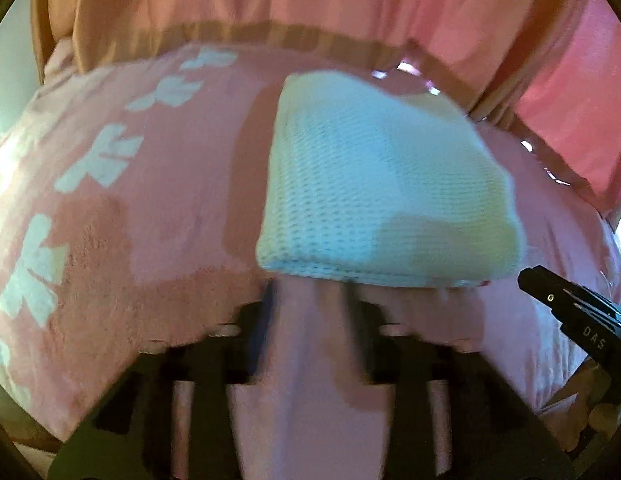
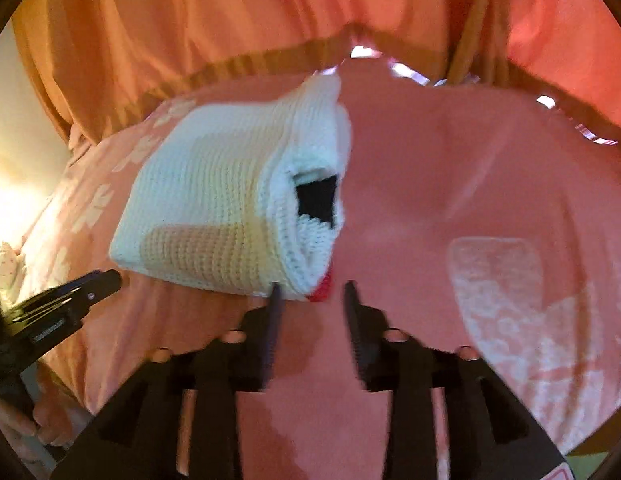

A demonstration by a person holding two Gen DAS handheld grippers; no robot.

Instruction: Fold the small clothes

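A pink fleecy blanket (image 1: 158, 208) printed with pale flower shapes (image 1: 98, 164) covers the surface, and beyond its far edge hang orange-pink curtains (image 2: 214, 16). On the blanket lies the folded white knitted garment (image 1: 374, 184), a thick square-ish bundle with a beige patch on its near side; from the right wrist view its open side shows a dark patch inside (image 2: 316, 198) and a bit of red knit (image 2: 322, 290) poking out at its near corner. The left gripper (image 1: 312, 292) points at the near edge of the bundle with its jaws partly apart and only blanket between them, holding nothing. The right gripper (image 2: 310, 292) sits at the garment's near right corner, jaws likewise partly apart; its left finger (image 2: 275, 300) is just at the knit edge, but nothing is clamped. Each gripper's black tip appears in the other's view, beside the bundle.
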